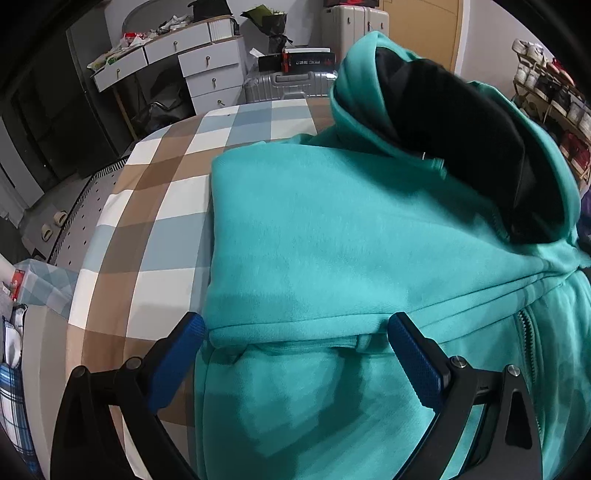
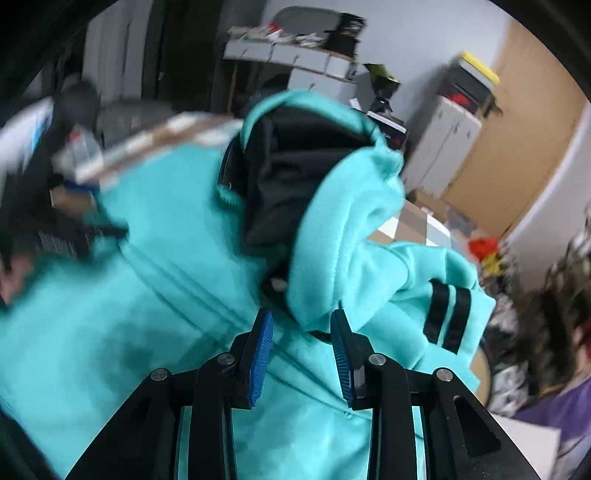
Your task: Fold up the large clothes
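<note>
White drawer unit against grey wall

Both wrist cameras hang close over the teal hoodie, tilted downward. Its black-lined hood and the white drawers beyond fill both views.

One teal hoodie is lying on one checked bed; two suitcases are standing behind.

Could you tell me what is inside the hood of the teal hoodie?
The hood of the teal hoodie shows a black lining inside its opening. Nothing else is visible in it; the deepest part is dark and covered by the rim.
</note>
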